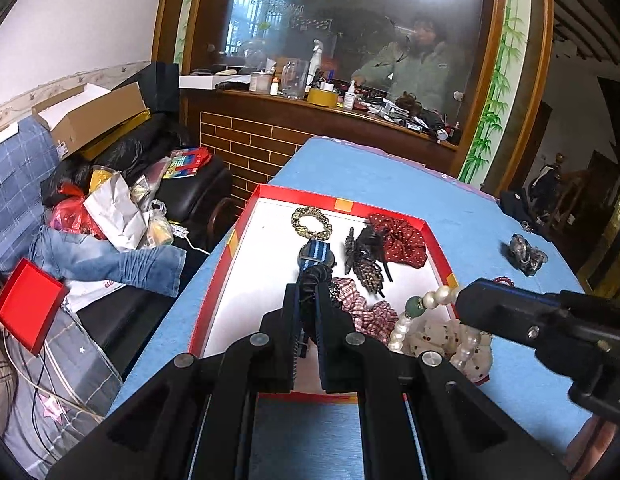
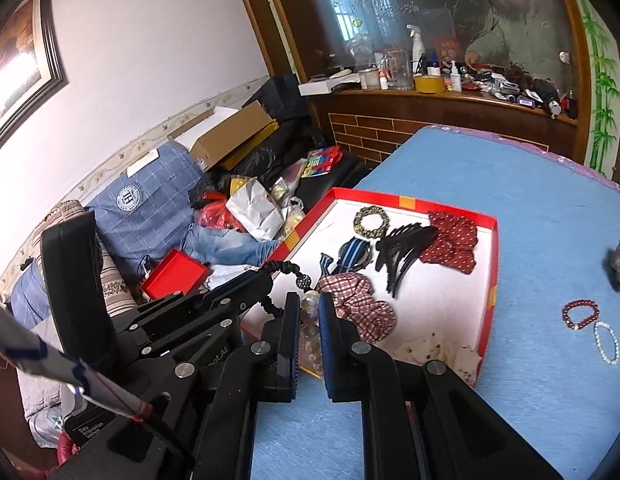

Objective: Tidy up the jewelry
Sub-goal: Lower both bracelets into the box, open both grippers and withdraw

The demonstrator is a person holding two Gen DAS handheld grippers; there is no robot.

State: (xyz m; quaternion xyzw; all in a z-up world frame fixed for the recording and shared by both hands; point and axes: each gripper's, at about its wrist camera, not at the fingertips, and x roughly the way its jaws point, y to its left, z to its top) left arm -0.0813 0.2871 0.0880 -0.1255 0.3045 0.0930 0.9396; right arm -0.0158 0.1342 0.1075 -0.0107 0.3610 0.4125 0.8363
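A wood-framed mirror (image 1: pixel 349 40) over a cluttered shelf (image 2: pixel 449 94) faces a white wall (image 2: pixel 150 60) and piled sofa (image 1: pixel 90 208).

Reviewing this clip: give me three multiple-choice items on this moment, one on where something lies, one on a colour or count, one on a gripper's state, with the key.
1. Where does the dark red bead bracelet lie?
A. Inside the red box
B. On the blue tabletop, right of the box
C. On the sofa

2. What colour is the polka-dot scrunchie at the box's far right corner?
A. Red
B. Green
C. Yellow

3. What is the right hand-held gripper doing?
A. Open above the table
B. Shut on nothing
C. Shut on the pearl bracelet

Key:
1 B: it rests on the blue tabletop beside a white bead bracelet, outside the red box.
2 A: red fabric with white dots.
3 C: the left wrist view shows large pearls hanging from its tip.
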